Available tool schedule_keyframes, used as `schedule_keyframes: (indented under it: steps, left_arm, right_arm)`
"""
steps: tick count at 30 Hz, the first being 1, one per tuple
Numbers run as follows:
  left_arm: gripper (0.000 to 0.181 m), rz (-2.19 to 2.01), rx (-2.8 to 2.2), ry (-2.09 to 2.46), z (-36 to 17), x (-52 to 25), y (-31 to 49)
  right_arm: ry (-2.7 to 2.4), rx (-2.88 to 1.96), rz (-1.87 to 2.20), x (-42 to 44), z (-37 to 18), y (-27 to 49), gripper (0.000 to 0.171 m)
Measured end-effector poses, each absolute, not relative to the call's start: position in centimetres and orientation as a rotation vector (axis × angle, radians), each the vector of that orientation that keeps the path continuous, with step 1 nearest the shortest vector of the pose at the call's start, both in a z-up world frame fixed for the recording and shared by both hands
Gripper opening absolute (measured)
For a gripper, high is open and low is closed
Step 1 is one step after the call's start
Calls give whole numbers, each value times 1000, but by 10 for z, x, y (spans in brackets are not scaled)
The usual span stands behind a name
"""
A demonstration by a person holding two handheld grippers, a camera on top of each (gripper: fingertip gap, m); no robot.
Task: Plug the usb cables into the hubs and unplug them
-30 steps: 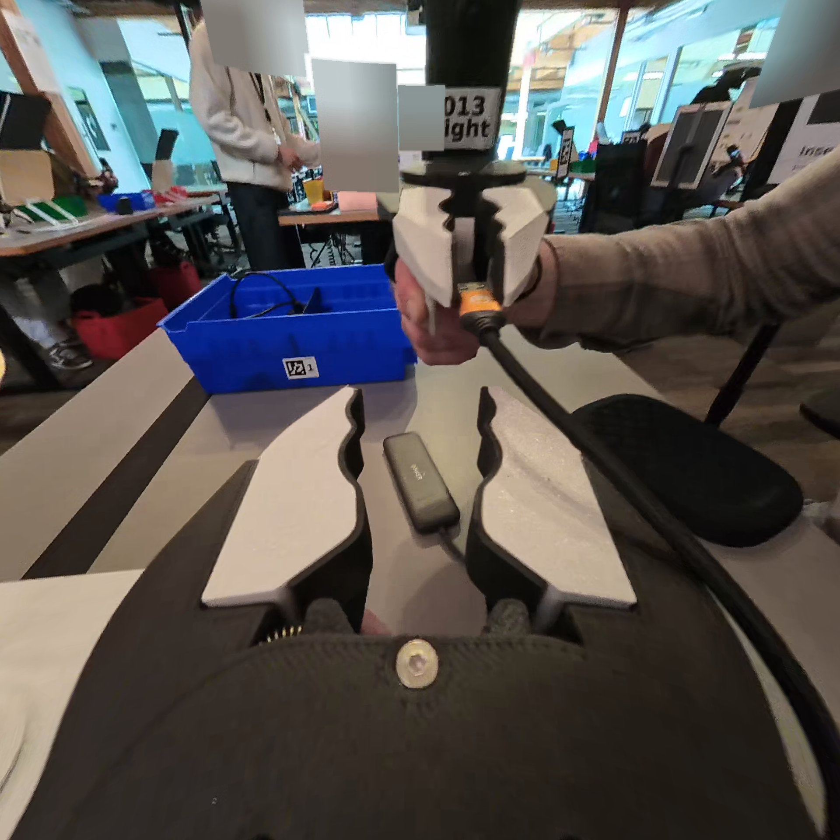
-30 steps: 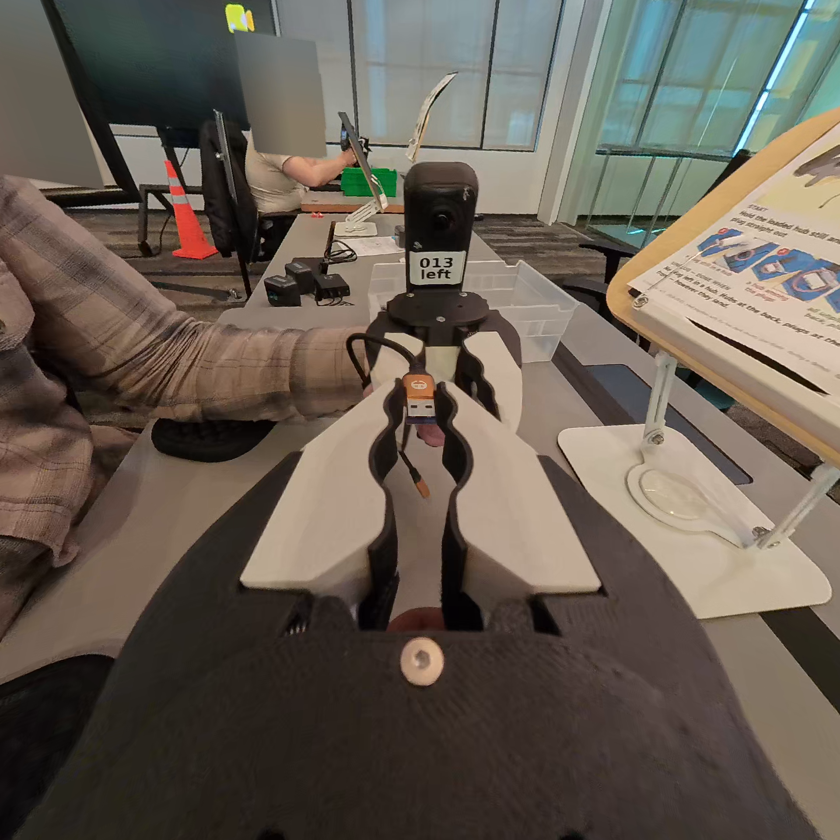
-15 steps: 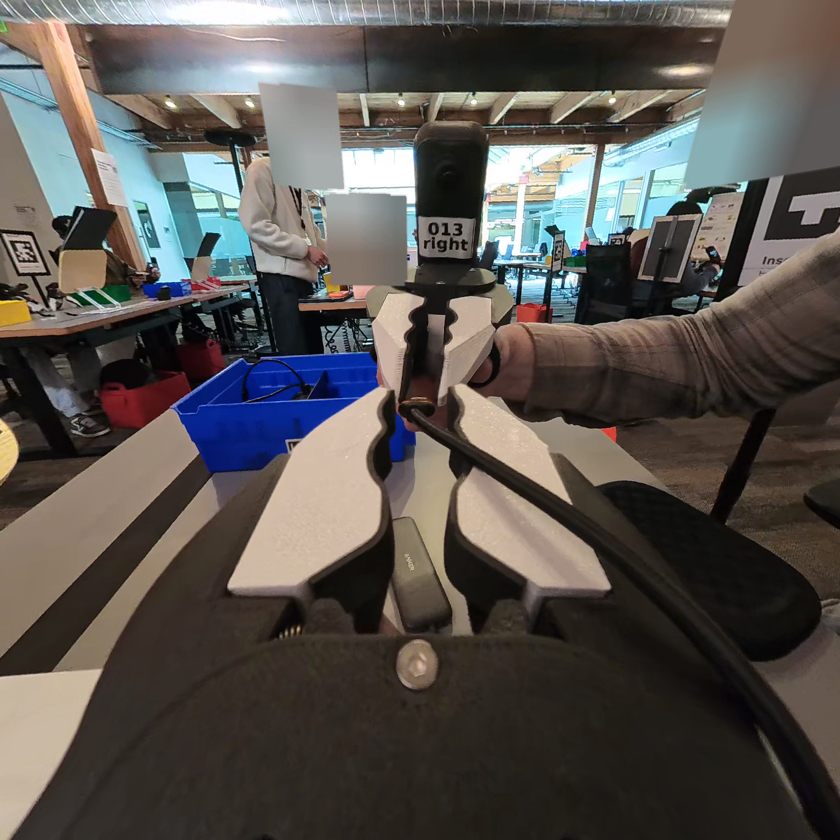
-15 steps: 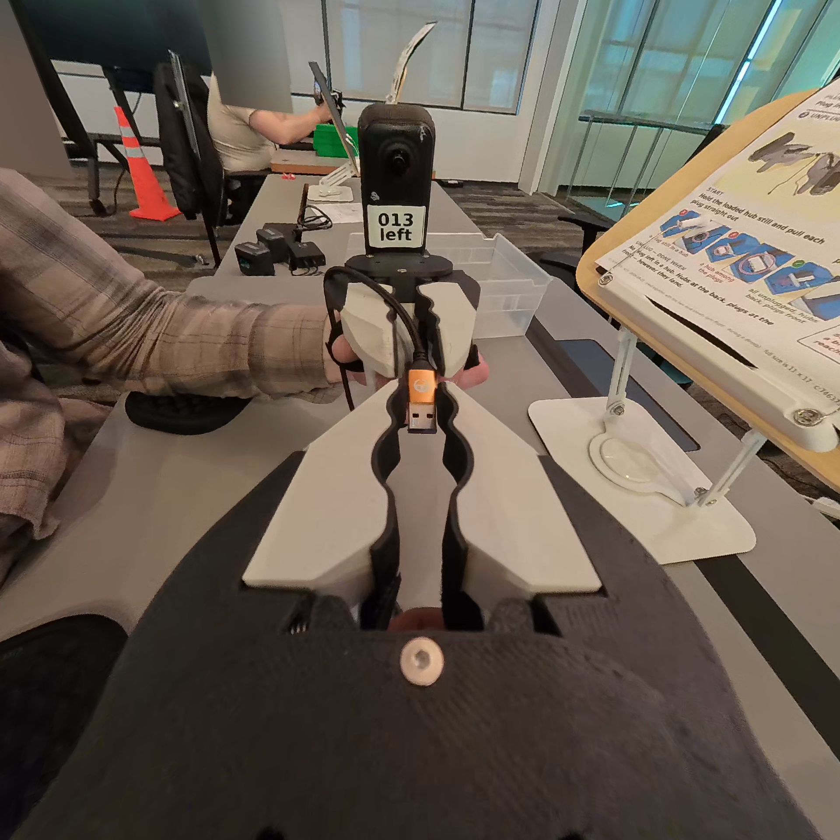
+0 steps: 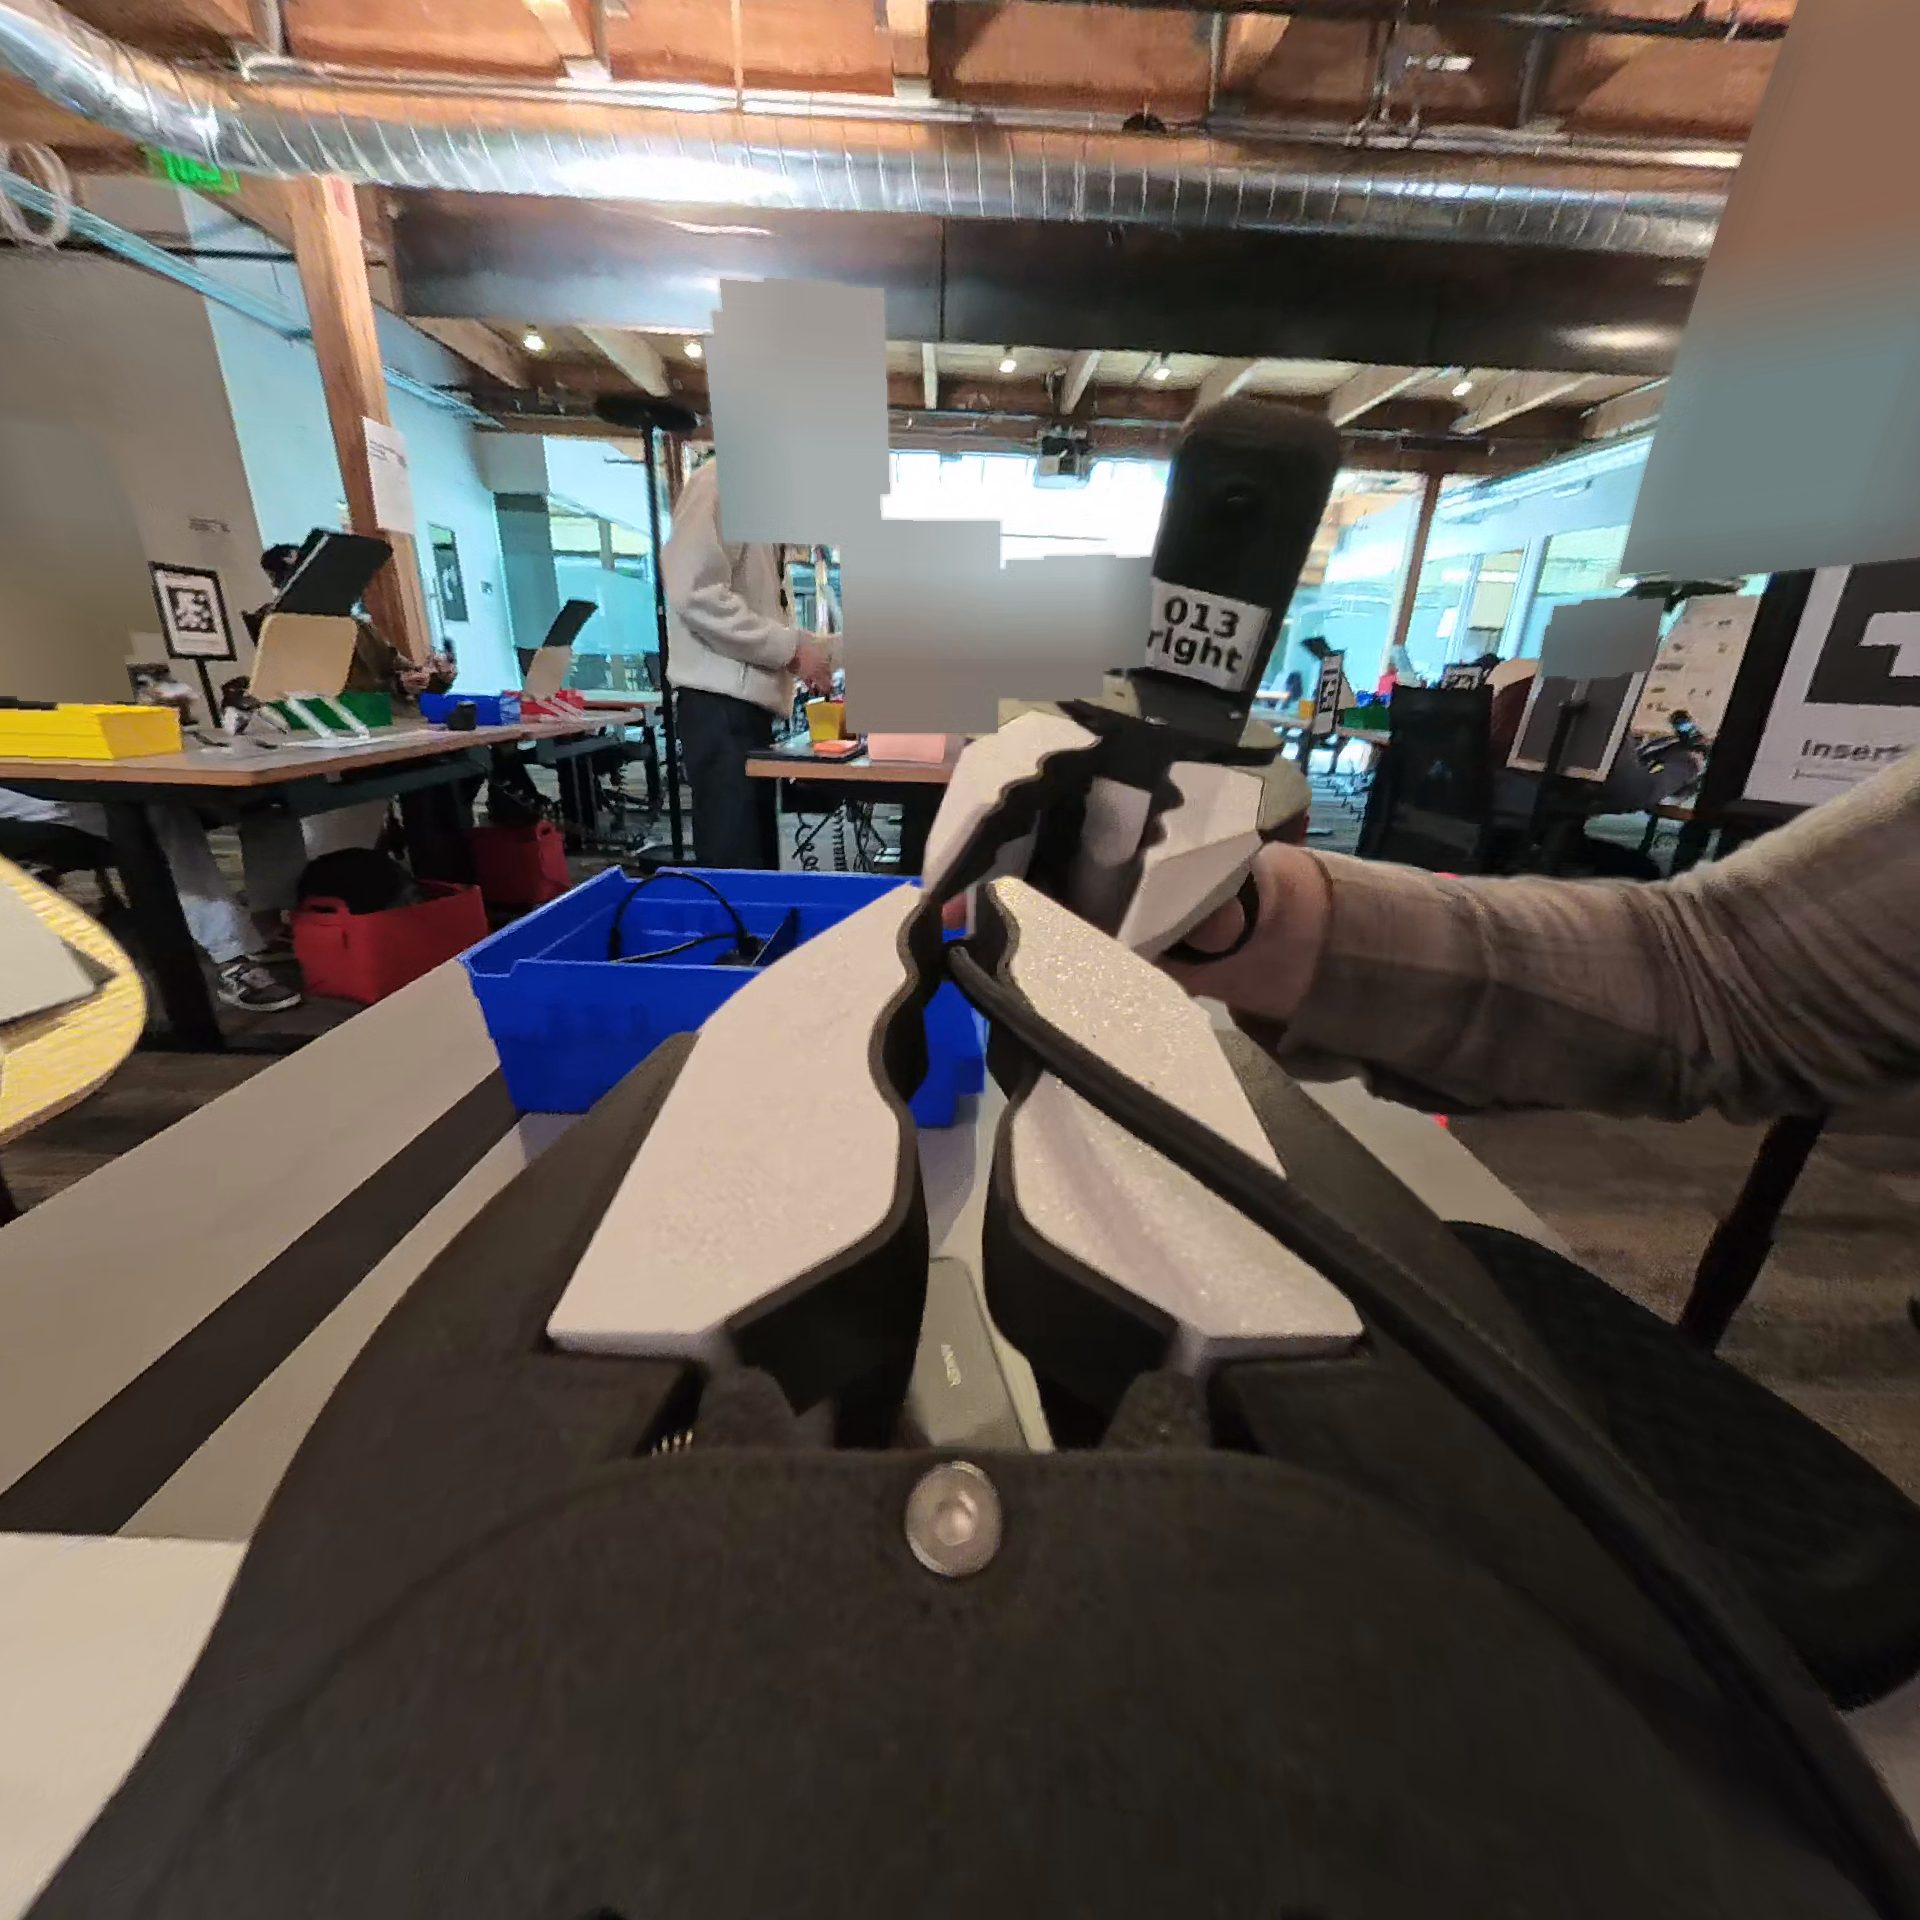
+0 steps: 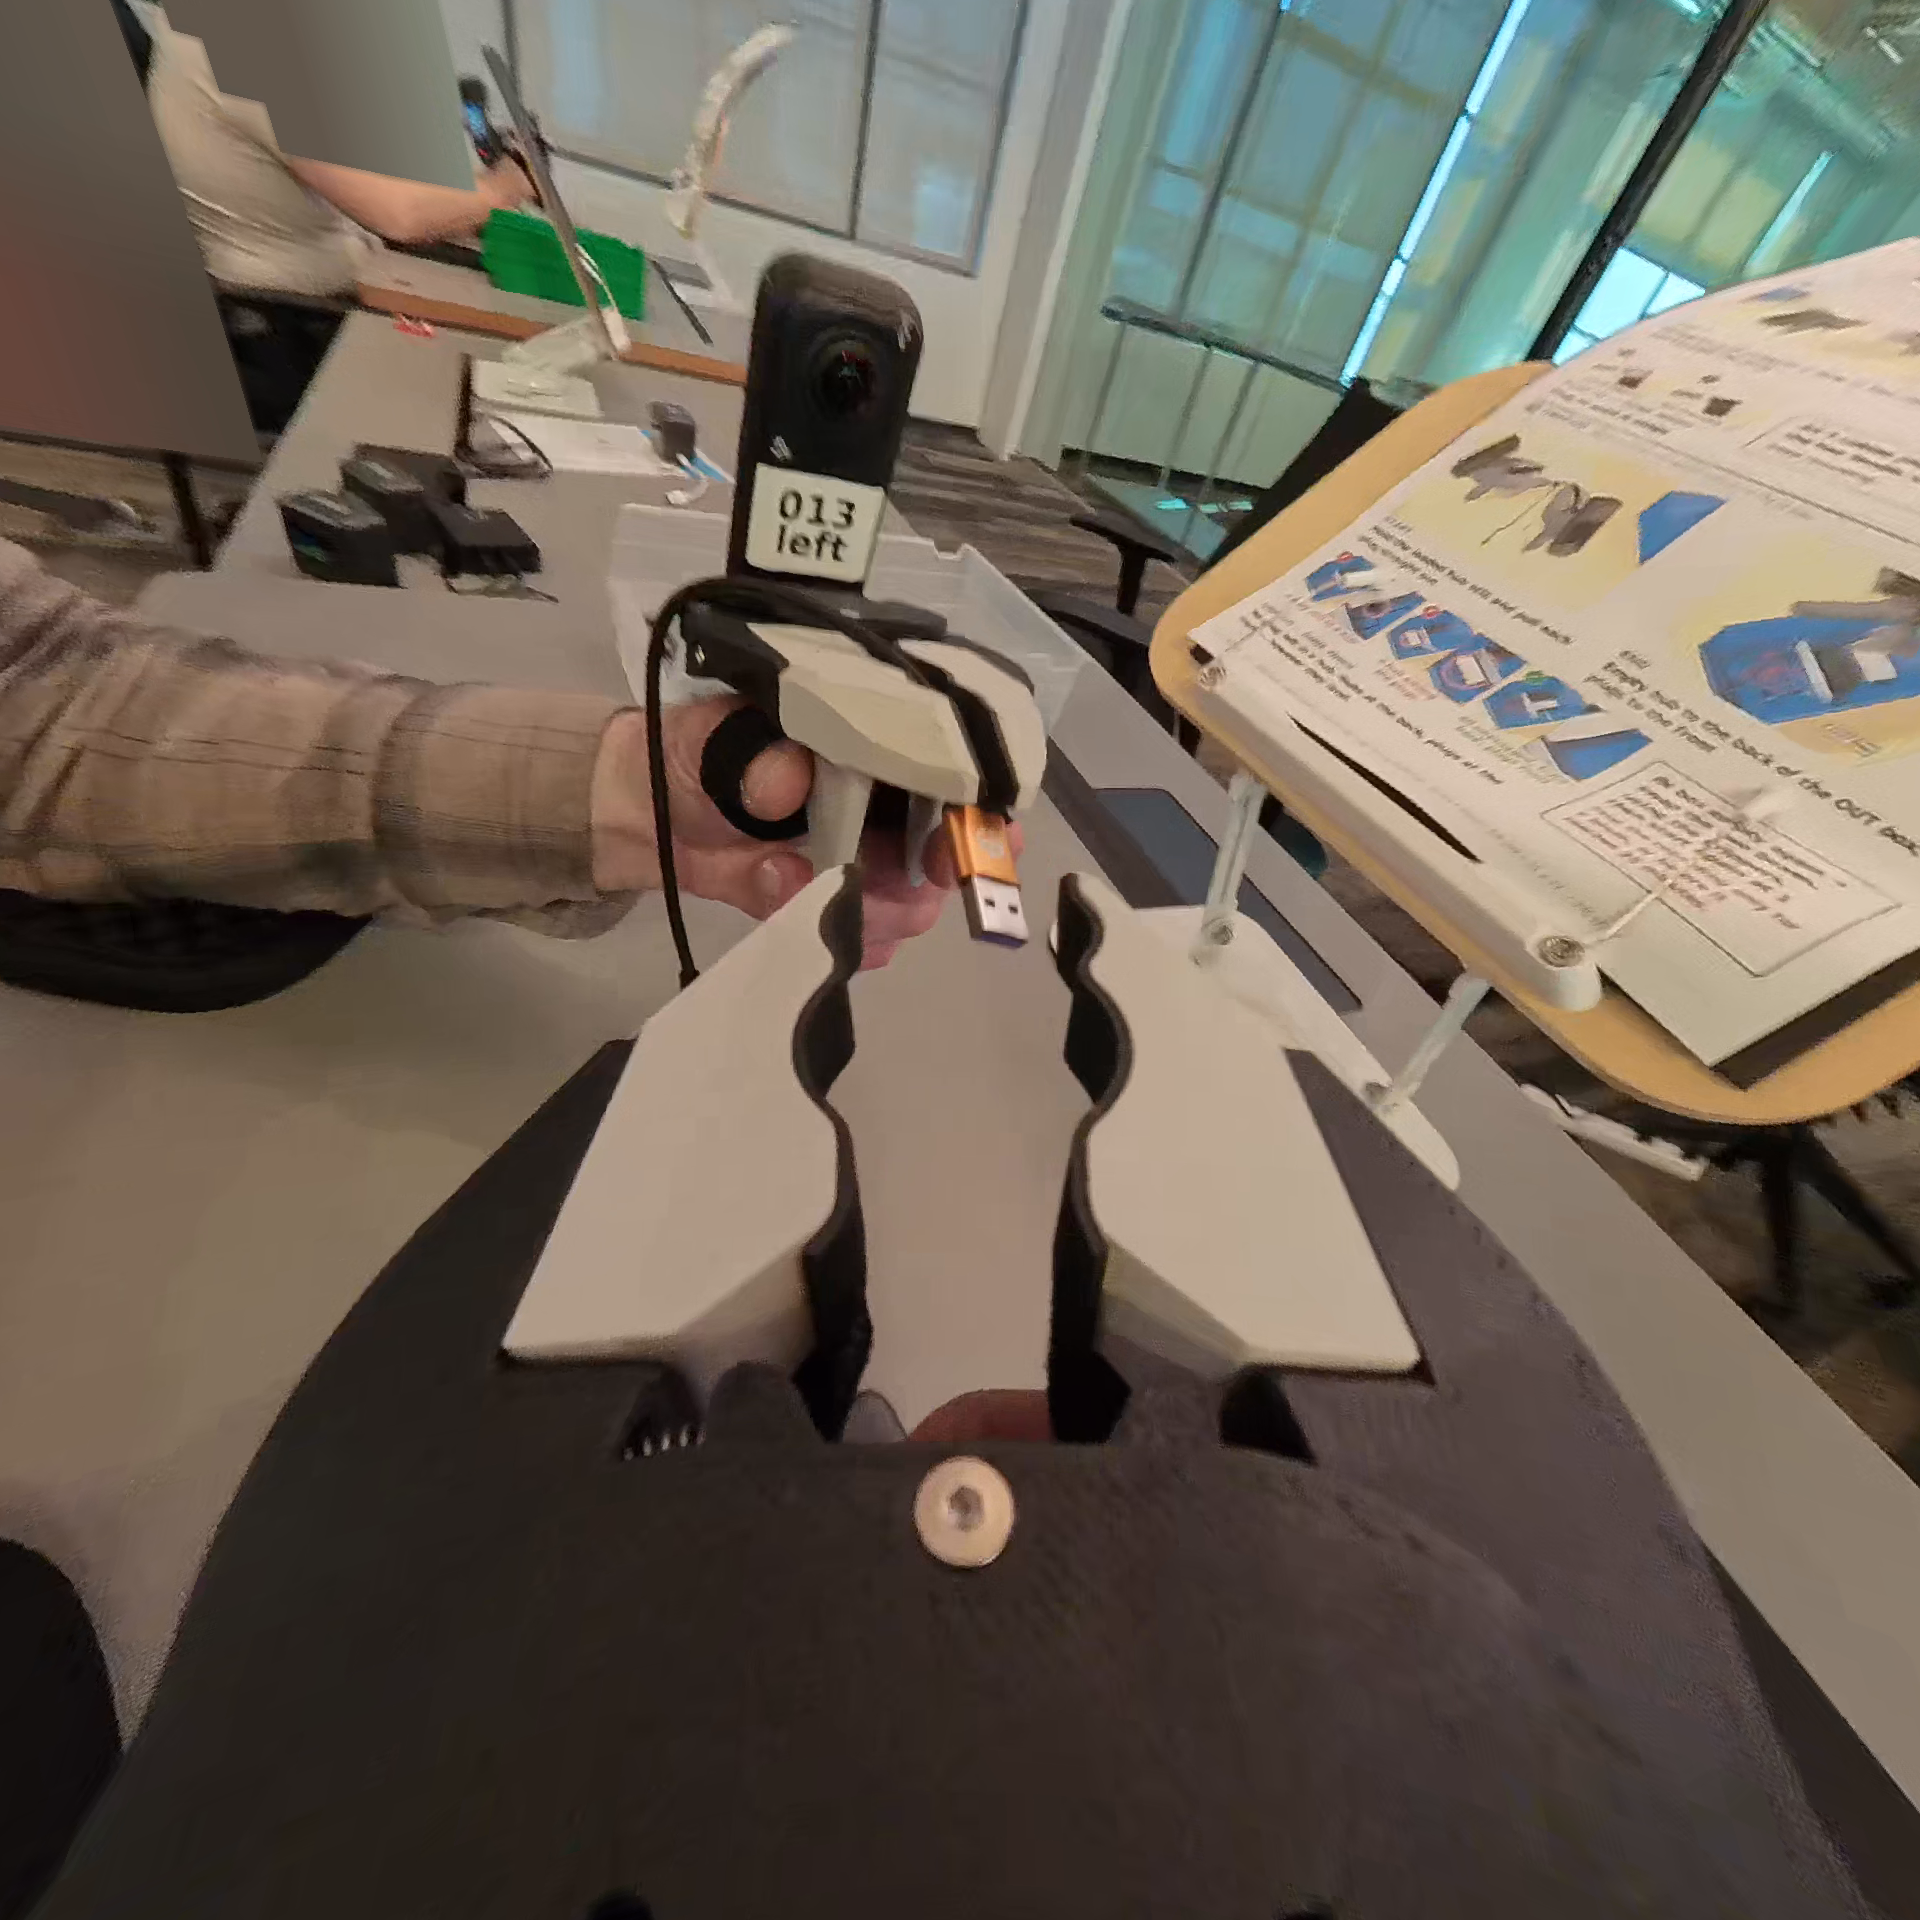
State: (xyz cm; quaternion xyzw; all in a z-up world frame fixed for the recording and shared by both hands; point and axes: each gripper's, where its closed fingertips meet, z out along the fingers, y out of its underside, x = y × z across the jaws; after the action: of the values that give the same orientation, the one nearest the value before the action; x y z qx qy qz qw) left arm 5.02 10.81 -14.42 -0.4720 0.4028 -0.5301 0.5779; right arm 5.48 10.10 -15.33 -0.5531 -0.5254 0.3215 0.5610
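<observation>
Since half a second earlier, the orange USB plug (image 6: pixel 982 852) has been passed from the right tongs (image 6: pixel 956 894) to the left tongs (image 6: pixel 966 821), and the right tongs have been spread apart.

Right wrist view: the right tongs are seen wide open and empty, above the grey tabletop (image 6: pixel 312 1143). At 12 o'clock, just beyond their tips, the plug is clamped in the left tongs, its metal end pointed down toward 5 o'clock. Its black USB cable (image 6: pixel 657 790) is looped over the left tool's body and hangs down past the person's hand (image 6: pixel 717 821). A document stand (image 6: pixel 1558 727) carrying a printed instruction sheet is seen at 2 o'clock, and a clear plastic bin (image 6: pixel 997 613) at 12 o'clock behind the left tool.

Left wrist view: the left tongs (image 5: pixel 951 935) are closed at the tips on the cable end; the plug itself is hidden between them. The USB cable (image 5: pixel 1299 1216) is led from the tips across the right-hand finger toward 4 o'clock. The grey hub (image 5: pixel 961 1371) is visible through the gap near the finger bases, low against the tabletop (image 5: pixel 260 1143). The right tongs (image 5: pixel 1049 852) are seen tilted at 12 o'clock, just behind the tips. A blue bin (image 5: pixel 582 987) holding cables stands at 11 o'clock.
</observation>
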Motion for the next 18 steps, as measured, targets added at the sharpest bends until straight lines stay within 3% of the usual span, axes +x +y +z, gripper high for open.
schedule_keyframes:
  steps: [4, 8, 12, 14, 18]
  left_arm:
    - [6, -1217, -1022, 962, -136, 51, 98]
    - [6, -1239, -952, 970, -126, 50, 86]
    - [6, -1208, -935, 982, -123, 50, 83]
    - [6, -1223, -921, 983, -121, 50, 81]
    - [6, -1192, -904, 985, -119, 50, 79]
  right_arm:
    - [-1233, -1367, 848, 49, -161, 95, 36]
    - [-1118, -1284, 1122, 49, -142, 87, 11]
    - [-1081, -1239, 1248, 47, -134, 80, 24]
    - [-1062, -1240, 1281, 46, -132, 81, 13]
    - [-1033, -1234, 1346, 46, -130, 80, 13]
